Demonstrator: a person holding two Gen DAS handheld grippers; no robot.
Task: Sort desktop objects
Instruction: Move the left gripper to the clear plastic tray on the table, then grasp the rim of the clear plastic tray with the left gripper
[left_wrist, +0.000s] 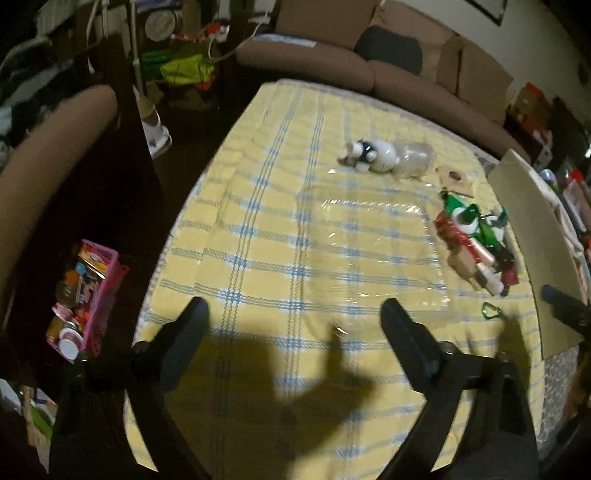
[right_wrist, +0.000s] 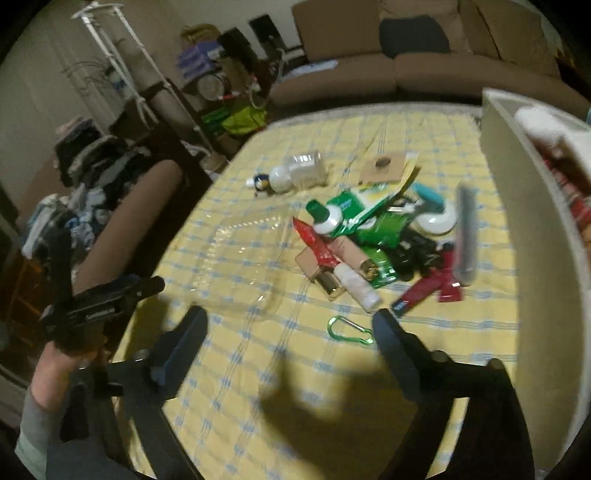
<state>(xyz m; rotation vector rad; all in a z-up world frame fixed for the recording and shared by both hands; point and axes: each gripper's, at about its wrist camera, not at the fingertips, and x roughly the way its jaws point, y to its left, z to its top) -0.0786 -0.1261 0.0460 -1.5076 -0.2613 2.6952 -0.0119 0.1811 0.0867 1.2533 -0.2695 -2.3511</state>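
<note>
On the yellow tablecloth (right_wrist: 406, 122) with blue check lines lies a heap of small objects (right_wrist: 373, 240), to the right of an empty clear plastic tray (right_wrist: 236, 258). No brand or label in the heap can be read: both views are blurred. Visible in the heap are a white bottle with a green cap (right_wrist: 323, 218), green packets, a red tube (right_wrist: 316, 242), a gold-capped tube, a white cylinder and dark red items. A green carabiner (right_wrist: 349, 330) lies apart from the heap, on its near side. A clear bottle (right_wrist: 295, 171) with a white and dark blue end lies on its side beyond the tray; a brown card with a round hole (right_wrist: 384, 166) lies near it. A pale box (right_wrist: 517, 221) stands at the table's right edge.

Left gripper (left_wrist: 295, 314): fingers wide apart, nothing between them, above bare cloth at the tray's near edge. Right gripper (right_wrist: 288, 323): fingers wide apart, empty, with the carabiner just inside its right finger. White writing on the left gripper's body is too blurred to read.
</note>
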